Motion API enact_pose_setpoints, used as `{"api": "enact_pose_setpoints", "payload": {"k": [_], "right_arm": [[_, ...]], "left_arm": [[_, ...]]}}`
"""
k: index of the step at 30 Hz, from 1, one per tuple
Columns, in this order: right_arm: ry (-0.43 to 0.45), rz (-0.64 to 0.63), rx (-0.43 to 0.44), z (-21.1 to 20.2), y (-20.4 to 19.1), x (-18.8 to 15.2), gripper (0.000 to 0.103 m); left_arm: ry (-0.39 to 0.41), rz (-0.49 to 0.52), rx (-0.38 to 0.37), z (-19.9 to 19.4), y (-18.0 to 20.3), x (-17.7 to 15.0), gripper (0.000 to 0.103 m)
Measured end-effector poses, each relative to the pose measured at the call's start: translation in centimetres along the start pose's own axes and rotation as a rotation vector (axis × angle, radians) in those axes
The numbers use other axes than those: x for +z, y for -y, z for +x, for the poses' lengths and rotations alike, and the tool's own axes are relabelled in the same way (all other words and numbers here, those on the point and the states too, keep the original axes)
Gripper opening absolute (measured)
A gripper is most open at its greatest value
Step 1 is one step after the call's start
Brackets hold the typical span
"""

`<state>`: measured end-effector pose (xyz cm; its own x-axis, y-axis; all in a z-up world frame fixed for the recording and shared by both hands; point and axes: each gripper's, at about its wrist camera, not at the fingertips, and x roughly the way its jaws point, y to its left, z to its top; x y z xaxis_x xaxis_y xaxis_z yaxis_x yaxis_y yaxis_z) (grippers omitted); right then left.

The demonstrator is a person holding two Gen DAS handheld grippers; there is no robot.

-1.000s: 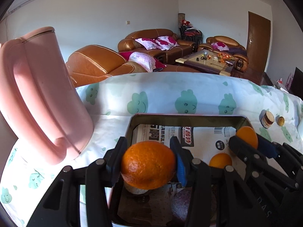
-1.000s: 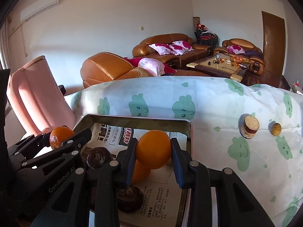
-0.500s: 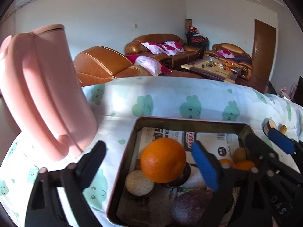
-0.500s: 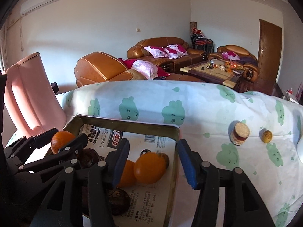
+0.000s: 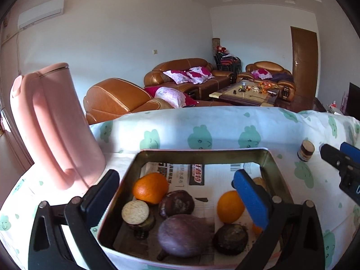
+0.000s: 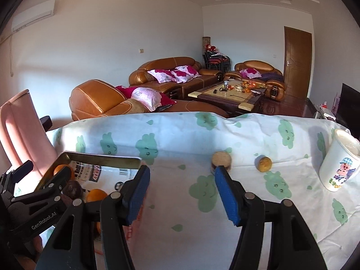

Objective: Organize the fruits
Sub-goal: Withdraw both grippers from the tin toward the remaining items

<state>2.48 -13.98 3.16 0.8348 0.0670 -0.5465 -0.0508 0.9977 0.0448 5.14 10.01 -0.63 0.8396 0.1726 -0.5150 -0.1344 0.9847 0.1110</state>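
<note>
A metal tin (image 5: 202, 154) lined with newspaper holds two oranges (image 5: 150, 187) (image 5: 230, 206), several dark purple fruits (image 5: 185, 234) and a round biscuit (image 5: 135, 212). My left gripper (image 5: 177, 193) is open and empty above the tin's near side. My right gripper (image 6: 181, 186) is open and empty over the cloth, right of the tin (image 6: 101, 157). A small yellow fruit (image 6: 264, 163) and a cork-topped jar (image 6: 221, 159) sit on the cloth beyond the right gripper.
A pink kettle (image 5: 51, 123) stands left of the tin. A white paper cup (image 6: 338, 163) stands at the right edge of the table. The cloud-print cloth (image 6: 202, 193) covers the table. Sofas and a coffee table lie beyond.
Both grippers opened and let go of their oranges into the tin. Both then pulled back and up; the right gripper swung right, off the tin, over the cloth.
</note>
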Motion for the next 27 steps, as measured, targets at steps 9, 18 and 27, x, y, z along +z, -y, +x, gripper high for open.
{"api": "enact_pose_setpoints", "payload": {"k": [9, 18, 27], "right_arm": [[-0.025, 0.060, -0.066, 0.1, 5.6, -0.4, 0.062], [-0.039, 0.080, -0.111, 0.3, 9.9, -0.6, 0.062], [-0.054, 0.143, -0.149, 0.7, 14.8, -0.8, 0.062]], "left_arm": [[-0.020, 0.044, -0.069, -1.5, 5.0, 0.0, 0.103], [-0.086, 0.067, -0.131, -1.2, 9.8, 0.4, 0.103], [-0.123, 0.120, -0.126, -0.1, 14.9, 0.9, 0.103]]}}
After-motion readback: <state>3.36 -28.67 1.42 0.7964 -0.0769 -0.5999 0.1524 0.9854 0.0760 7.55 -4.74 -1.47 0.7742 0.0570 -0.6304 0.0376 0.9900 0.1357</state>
